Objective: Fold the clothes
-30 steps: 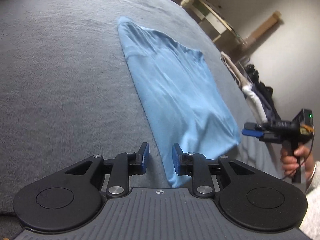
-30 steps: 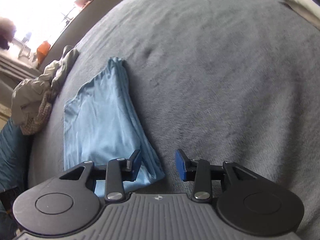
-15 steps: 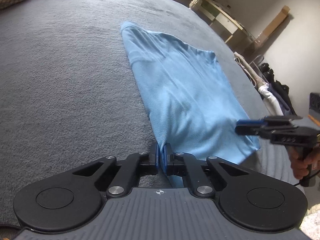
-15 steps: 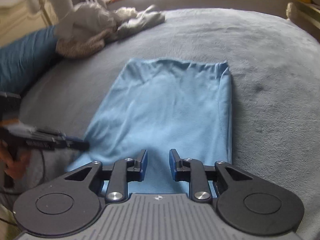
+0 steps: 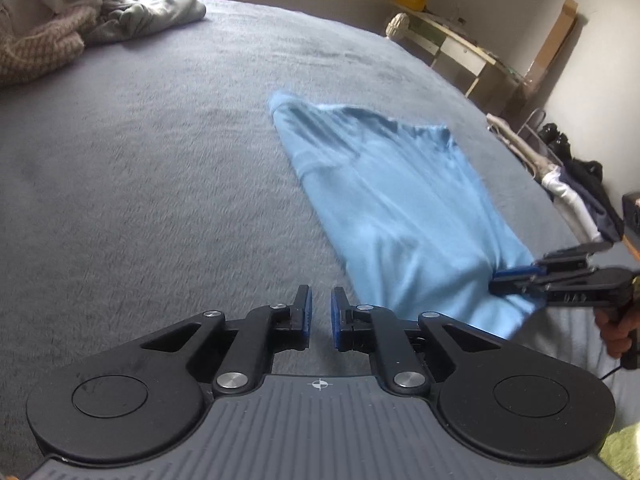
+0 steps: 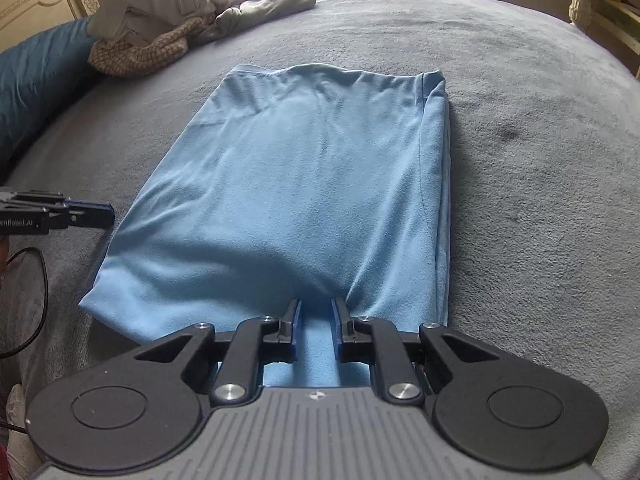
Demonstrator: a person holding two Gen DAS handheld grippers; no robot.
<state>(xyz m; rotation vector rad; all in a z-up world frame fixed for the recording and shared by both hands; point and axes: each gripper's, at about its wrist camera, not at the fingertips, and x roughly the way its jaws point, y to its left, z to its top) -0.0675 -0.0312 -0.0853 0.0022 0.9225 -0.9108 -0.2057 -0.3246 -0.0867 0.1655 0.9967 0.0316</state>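
Since a moment ago your left gripper (image 5: 320, 312) has let go of the near edge of the blue shirt (image 5: 392, 200) it was pinching. Its jaws are opening, with only a narrow gap and nothing between them, over bare grey bed (image 5: 160, 160). From that gripper the shirt now lies off to the right, clear of the pads. It is a long, folded-over panel lying flat on the bed, and its long axis runs away from you, from the near hem to the far end. The pile of unfolded clothes (image 5: 60, 12) sits well apart at the far left. Further right, your right gripper (image 6: 316, 312) has swung round from beside the shirt to face straight up its length. It is now over the near hem, somewhat right of the middle. Its jaws are closing with blue cloth between them and wrinkles gathering toward the tips, but a strip of fabric shows in the gap, so I judge the pads are not yet clamped. The right hand is therefore the nearer one. A fold carrying the near hem toward the far end probably needs your left gripper back on the near left corner first.
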